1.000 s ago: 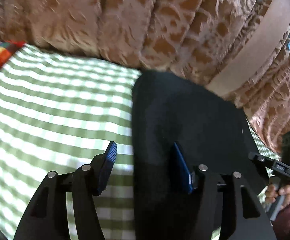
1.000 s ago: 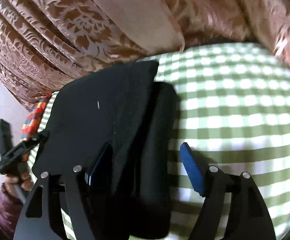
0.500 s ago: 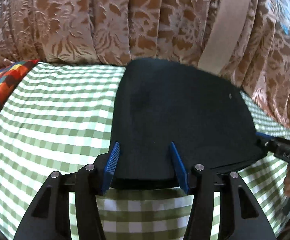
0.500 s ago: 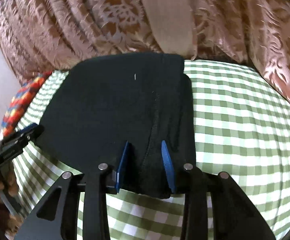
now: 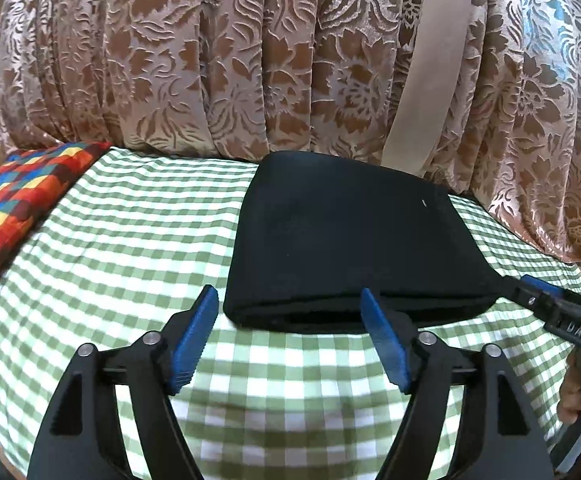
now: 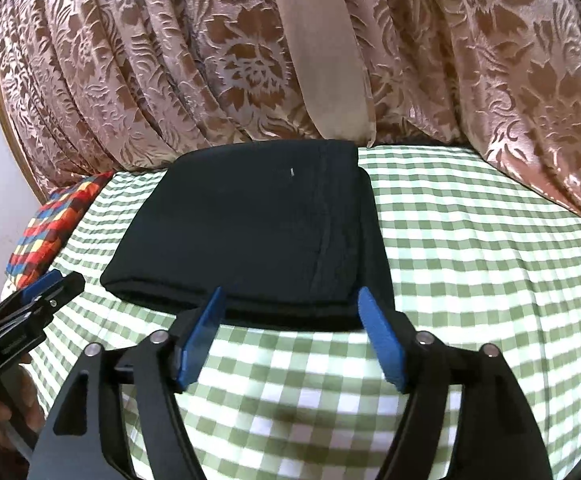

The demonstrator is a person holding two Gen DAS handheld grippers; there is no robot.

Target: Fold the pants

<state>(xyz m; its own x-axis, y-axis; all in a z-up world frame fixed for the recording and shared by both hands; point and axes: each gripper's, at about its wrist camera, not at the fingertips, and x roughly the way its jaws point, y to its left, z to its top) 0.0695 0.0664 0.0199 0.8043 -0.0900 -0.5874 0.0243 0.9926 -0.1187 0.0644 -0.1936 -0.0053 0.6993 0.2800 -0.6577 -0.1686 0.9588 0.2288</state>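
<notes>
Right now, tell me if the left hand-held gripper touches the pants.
Apart. The left wrist view shows the left hand-held gripper open, checked cloth visible between its pads and the folded pants.

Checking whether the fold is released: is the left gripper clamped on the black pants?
No, the left gripper is open, just short of the folded pants.

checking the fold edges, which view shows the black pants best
The right wrist view: the folded pants lie whole, with the seam and stacked layers at the near edge visible. The left wrist view shows them whole too, but as a plain dark block.
</notes>
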